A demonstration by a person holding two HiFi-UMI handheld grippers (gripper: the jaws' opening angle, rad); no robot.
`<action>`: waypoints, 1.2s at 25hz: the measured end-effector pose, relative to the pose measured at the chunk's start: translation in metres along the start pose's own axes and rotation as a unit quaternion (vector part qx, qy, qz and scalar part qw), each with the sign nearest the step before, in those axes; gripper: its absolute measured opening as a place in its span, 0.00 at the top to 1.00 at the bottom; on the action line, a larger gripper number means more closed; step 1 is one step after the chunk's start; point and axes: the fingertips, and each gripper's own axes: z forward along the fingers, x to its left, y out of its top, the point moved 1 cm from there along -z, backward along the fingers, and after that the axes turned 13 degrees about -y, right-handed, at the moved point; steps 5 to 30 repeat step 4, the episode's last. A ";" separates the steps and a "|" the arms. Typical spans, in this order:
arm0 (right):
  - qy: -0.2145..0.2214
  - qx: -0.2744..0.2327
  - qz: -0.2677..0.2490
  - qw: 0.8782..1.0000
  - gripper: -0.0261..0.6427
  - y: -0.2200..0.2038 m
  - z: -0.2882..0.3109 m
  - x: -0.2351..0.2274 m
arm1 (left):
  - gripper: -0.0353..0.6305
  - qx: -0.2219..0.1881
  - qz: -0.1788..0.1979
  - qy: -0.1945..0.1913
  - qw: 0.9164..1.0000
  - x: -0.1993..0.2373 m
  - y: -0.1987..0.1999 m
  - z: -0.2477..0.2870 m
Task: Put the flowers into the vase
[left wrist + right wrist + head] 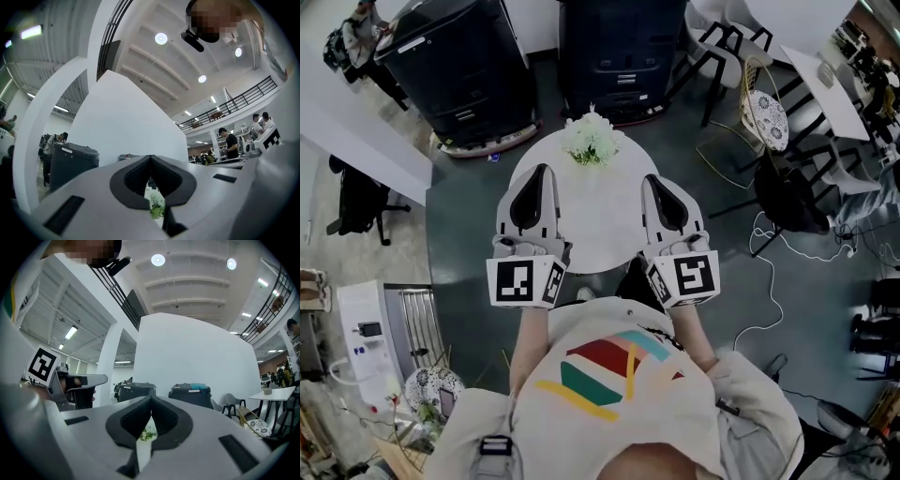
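Both clenched empty, left gripper (539, 171) and right gripper (652, 178) face light, crushable flowers (592, 141), probably best pinched low on the stems.

Bright, even indoor light from round recessed ceiling lamps (161, 38), upper centre of both gripper views. Strong fisheye bending, black vignette at corners. Nearest foreground soft, unfocused. Head view sharp; mild glare on round white tabletop (609, 220), faint shadows.
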 end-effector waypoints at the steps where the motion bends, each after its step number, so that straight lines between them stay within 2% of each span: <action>1: 0.003 0.002 -0.002 1.000 0.94 -0.001 0.001 0.001 | 0.94 0.001 -0.002 0.001 1.000 0.002 -0.002 0.000; 30: 0.009 0.009 -0.006 1.000 0.94 -0.008 0.003 0.005 | 0.94 0.007 -0.005 0.003 1.000 0.007 -0.007 -0.001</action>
